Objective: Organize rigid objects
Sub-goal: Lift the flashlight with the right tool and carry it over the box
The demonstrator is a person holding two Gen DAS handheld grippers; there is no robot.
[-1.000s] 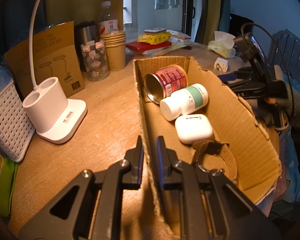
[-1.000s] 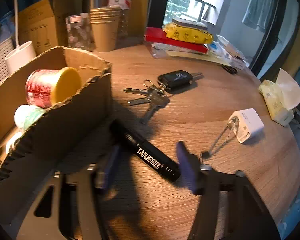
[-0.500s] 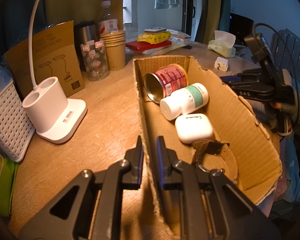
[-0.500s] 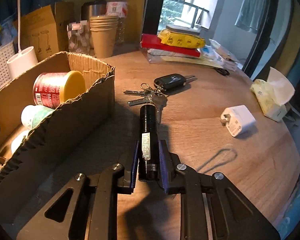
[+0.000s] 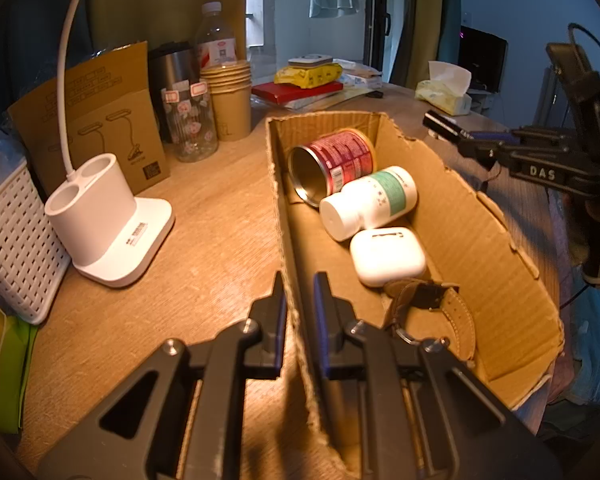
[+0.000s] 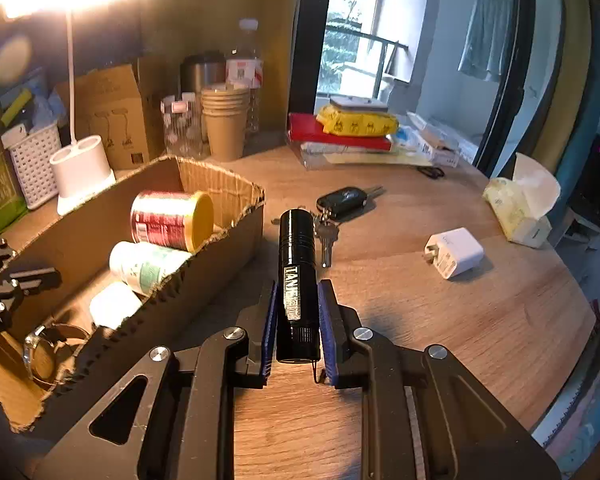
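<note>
**Here, box half filled, flashlight in my grip**

My left gripper (image 5: 298, 300) pinches the cardboard box (image 5: 500, 248) wall. Inside lie a red can (image 5: 340, 160), white bottle (image 5: 372, 200), earbud case (image 5: 388, 256) and watch (image 5: 440, 308). My right gripper (image 6: 297, 312) clamps the black flashlight (image 6: 297, 272) above the table, beside the box.

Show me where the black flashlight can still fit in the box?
The cardboard box has bare floor along its right wall, beside the red can, white bottle, earbud case and watch. Those four crowd the middle and left. The right gripper holds the flashlight; the left gripper pinches the box's near wall.
</note>
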